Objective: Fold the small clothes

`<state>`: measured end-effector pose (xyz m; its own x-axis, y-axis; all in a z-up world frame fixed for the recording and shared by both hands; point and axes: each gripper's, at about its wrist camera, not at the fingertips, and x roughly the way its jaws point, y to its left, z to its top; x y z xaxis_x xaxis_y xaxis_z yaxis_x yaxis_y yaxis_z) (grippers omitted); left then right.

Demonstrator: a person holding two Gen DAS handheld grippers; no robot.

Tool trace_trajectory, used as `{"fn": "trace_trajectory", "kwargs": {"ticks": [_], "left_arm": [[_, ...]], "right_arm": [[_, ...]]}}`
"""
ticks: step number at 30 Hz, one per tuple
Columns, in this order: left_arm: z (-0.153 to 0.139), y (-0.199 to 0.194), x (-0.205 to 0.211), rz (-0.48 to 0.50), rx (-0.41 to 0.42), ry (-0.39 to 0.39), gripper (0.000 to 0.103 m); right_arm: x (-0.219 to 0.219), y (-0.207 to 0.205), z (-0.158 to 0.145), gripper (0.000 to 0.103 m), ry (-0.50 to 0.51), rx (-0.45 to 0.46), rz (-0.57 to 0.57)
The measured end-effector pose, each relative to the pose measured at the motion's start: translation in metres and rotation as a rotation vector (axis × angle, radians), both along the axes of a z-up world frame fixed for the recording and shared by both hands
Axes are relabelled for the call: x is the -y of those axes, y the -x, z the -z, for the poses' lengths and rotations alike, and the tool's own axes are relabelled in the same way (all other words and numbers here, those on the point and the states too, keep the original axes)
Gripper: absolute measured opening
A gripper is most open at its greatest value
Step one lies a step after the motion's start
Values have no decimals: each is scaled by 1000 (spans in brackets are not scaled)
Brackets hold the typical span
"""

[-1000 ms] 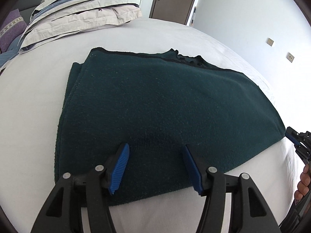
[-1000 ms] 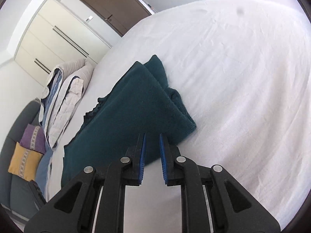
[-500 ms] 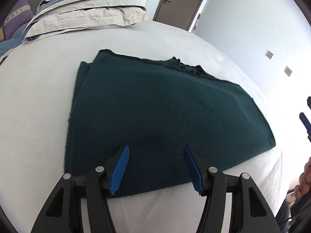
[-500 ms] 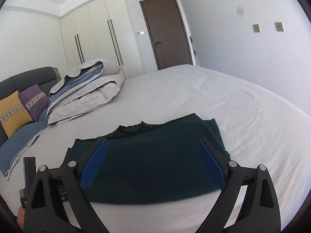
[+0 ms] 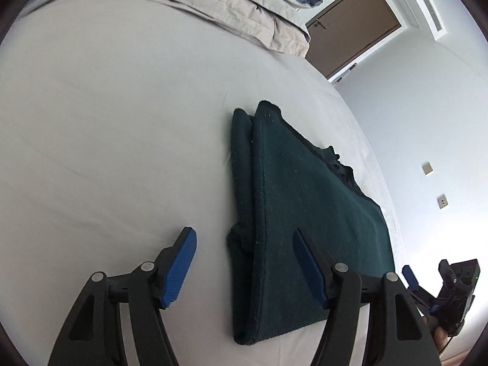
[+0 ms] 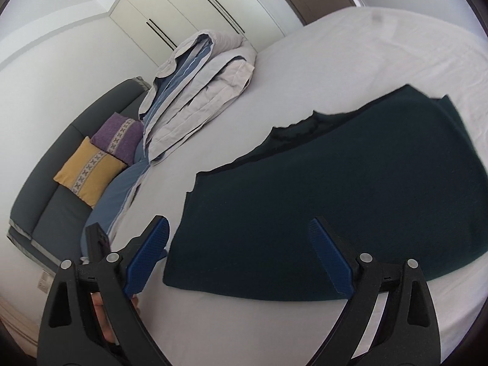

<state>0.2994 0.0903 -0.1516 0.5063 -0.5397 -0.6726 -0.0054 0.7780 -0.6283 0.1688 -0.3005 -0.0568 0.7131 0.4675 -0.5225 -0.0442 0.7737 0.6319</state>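
A dark green knitted garment [image 5: 305, 213] lies folded flat on the white bed sheet [image 5: 106, 137]. It also shows in the right wrist view [image 6: 335, 201], with its dark neckline at the far edge. My left gripper [image 5: 244, 265] is open and empty, hovering over the garment's left folded edge. My right gripper [image 6: 241, 253] is open and empty, just above the garment's near edge. The right gripper also shows at the lower right of the left wrist view [image 5: 427, 286].
A folded grey and blue duvet [image 6: 198, 82] lies at the head of the bed. A grey sofa [image 6: 61, 183] with a yellow cushion [image 6: 88, 170] and a purple cushion [image 6: 119, 135] stands beyond it. White wardrobes [image 6: 189, 9] and a brown door [image 5: 350, 33] are behind.
Both grippers have swung to new angles above the garment. The right gripper went from nearly shut one second ago to wide open. The garment has not moved.
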Motion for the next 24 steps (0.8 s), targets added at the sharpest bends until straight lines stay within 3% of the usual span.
{"fn": "trace_trajectory", "kwargs": {"ticks": [8, 14, 19, 24], "left_arm": [[19, -44, 3, 29, -71, 174, 68], [22, -59, 6, 99, -118, 234, 66], [34, -49, 1, 108, -173, 323, 41], [38, -38, -5, 114, -178, 371, 38]], "right_arm": [[-3, -15, 29, 92, -157, -37, -68], [-10, -23, 42, 87, -201, -65, -110], [-19, -29, 45, 86, -209, -80, -141], [-30, -40, 42, 86, -187, -104, -180]]}}
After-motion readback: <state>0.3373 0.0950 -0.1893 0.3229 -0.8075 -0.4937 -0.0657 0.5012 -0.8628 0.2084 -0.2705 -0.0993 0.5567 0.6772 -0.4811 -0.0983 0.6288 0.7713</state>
